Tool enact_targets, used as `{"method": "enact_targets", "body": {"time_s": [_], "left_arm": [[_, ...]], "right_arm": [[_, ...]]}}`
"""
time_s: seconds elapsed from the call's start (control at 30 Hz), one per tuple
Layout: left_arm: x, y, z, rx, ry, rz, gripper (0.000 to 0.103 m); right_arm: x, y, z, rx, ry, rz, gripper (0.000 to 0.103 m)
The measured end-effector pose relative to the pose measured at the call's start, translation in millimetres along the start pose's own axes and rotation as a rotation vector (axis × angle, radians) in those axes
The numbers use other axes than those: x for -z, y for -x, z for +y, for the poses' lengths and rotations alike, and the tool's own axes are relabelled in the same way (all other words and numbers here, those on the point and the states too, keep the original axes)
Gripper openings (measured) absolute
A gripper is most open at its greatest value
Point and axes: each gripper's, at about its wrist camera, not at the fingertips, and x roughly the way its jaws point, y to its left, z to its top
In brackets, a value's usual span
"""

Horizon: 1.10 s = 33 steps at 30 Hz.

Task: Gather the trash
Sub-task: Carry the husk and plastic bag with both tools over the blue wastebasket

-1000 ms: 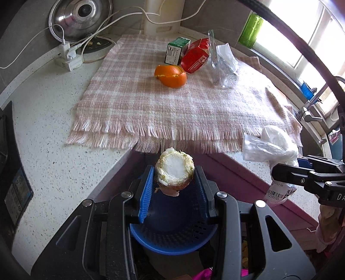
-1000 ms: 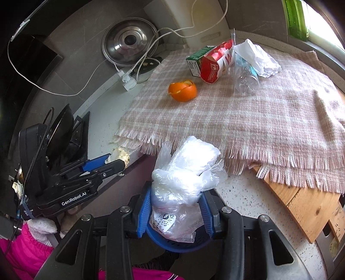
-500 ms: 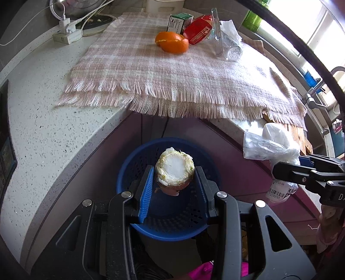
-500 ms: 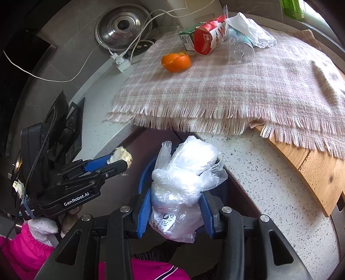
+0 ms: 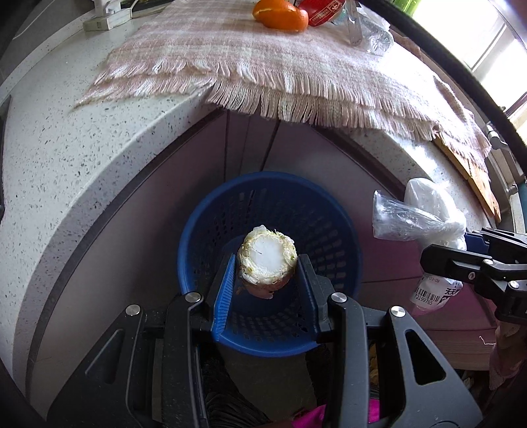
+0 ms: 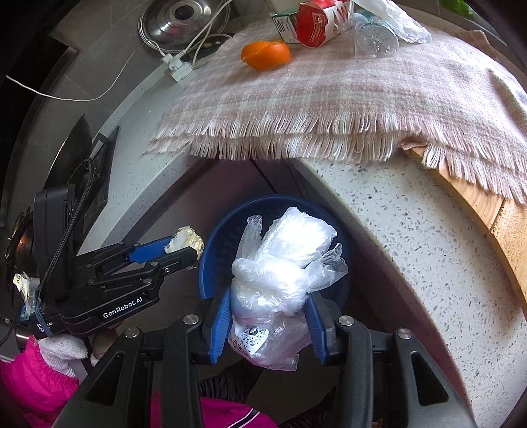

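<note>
Below the counter [image 5: 82,171], your left gripper [image 5: 267,273] pinches a pale cabbage stub [image 5: 266,260] over the blue bin [image 5: 263,204]; your right gripper [image 6: 268,309] clamps a crumpled clear bag [image 6: 283,263].

1. The right gripper [image 6: 268,321] is clamped on a crumpled plastic bag [image 6: 283,263], above a blue basket [image 6: 210,260].
2. The left gripper [image 6: 189,248], at left, pinches a pale food scrap [image 6: 184,242] near the basket rim.
3. On the fringed cloth [image 6: 346,98] lie an orange [image 6: 266,55], carton [image 6: 324,20] and bottle [image 6: 375,38].
</note>
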Motion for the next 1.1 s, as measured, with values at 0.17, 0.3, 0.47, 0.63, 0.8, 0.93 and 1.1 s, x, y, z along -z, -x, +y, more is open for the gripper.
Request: {"method": "enact_targets", "body": {"time_s": [0.17,0.3,0.47,0.63,0.8,0.93,1.1], "left_arm": [[9.9,-13.0,2.5,-0.004,0.004,0.035,0.037],[15.6,-21.4,3.1,-0.008,-0.004,0.053,0.037],[15.3,-35.7,2.9,-0.023,-0.012,0.072,0.037],[16.5,-46.8,4.8,-0.027,-0.01,0.088,0.037],[13.9,-58.1,1.7,-0.037,-0.019,0.097,0.037],[13.3,-61.8,0.9,-0.044,-0.019,0.103,0.037],[12.4,-62.3,1.1,-0.048,-0.023,0.109,0.037]], "right_arm": [[5.1,-17.9,2.1,0.005,0.007,0.035,0.043],[7.8,-28.8,0.5,0.012,0.008,0.058,0.043],[8.6,-44.8,-2.9,0.029,0.008,0.085,0.043],[7.6,-57.6,-2.5,0.045,0.019,0.097,0.043],[3.5,-67.5,-1.2,0.049,0.018,0.108,0.043],[1.1,-72.5,-0.3,0.052,0.021,0.114,0.043],[-2.6,-77.7,-0.2,0.055,0.015,0.122,0.044]]}}
